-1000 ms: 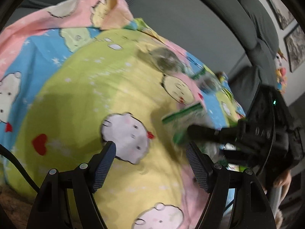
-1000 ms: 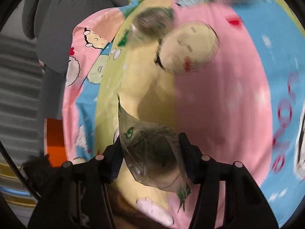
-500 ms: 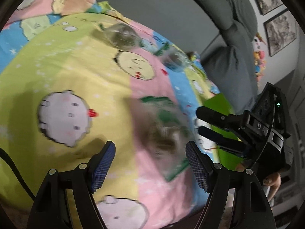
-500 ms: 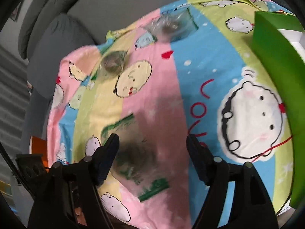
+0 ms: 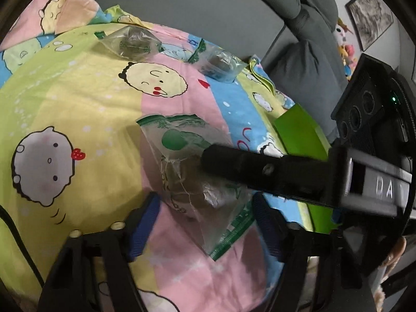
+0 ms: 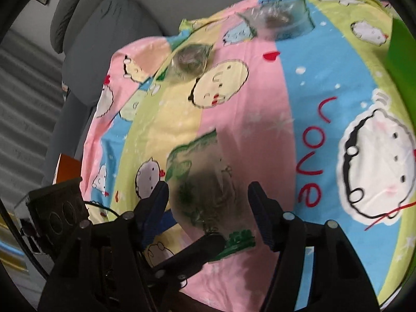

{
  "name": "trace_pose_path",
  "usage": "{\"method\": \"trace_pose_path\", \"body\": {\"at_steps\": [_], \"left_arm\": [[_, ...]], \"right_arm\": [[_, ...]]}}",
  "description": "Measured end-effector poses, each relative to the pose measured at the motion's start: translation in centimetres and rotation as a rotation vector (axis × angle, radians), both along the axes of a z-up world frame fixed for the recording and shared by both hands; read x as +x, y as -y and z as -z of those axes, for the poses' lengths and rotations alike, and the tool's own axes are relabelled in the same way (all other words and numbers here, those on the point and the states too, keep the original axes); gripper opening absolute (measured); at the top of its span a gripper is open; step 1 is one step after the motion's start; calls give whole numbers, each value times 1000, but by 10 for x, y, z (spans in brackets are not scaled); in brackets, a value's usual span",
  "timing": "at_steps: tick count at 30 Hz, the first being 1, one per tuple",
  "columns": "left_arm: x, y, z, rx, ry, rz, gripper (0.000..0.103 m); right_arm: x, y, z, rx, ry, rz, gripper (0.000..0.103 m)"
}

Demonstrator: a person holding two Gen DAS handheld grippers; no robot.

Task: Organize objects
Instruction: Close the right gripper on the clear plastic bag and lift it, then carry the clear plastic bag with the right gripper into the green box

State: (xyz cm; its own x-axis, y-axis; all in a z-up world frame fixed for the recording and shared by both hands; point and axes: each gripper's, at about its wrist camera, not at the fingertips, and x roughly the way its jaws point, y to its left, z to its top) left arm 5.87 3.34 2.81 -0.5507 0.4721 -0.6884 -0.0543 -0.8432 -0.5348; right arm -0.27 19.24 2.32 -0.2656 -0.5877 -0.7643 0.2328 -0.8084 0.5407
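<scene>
Both grippers have swung in over the same clear packet (image 5: 192, 179) since a second ago, when the right one carried it in its jaws and the left hung over bare sheet. Now the packet, green-printed with something dark inside, lies on the pink stripe of the cartoon bedsheet (image 5: 78, 109), and the left gripper (image 5: 205, 223) brackets it: jaws spread, just been narrowing, packet between them, pads not visibly pressing. The right gripper (image 6: 208, 202) also straddles it from its own side, jaws apart and just been narrowing, no visible pinch; one of its fingers (image 5: 234, 161) lies across the packet in the left view. It reads as a handover or a re-grip on the sheet, and which hand takes it I cannot tell. Well ahead of both grippers two more clear packets (image 5: 130, 43) (image 5: 221, 65) wait, and the green box (image 5: 301, 132) sits off to the right, probably where the packets go.
</scene>
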Motion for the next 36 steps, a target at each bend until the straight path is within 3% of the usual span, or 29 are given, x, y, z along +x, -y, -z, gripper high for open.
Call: {"method": "trace_pose_path", "body": {"at_steps": [6, 10, 18, 30, 36], "left_arm": [[-2, -10, 1, -56, -24, -12, 64], [-2, -21, -6, -93, -41, -3, 62], [0, -48, -36, -150, -128, 28, 61], [1, -120, -88, -213, -308, 167, 61], [-15, -153, -107, -198, -341, 199, 61]], "right_arm": [[3, -1, 9, -14, -20, -12, 63], [3, -4, 8, -32, -13, -19, 55], [14, -26, -18, -45, -102, 23, 55], [43, -97, -74, -87, -287, 189, 55], [37, -131, -95, -61, -317, 230, 55]]}}
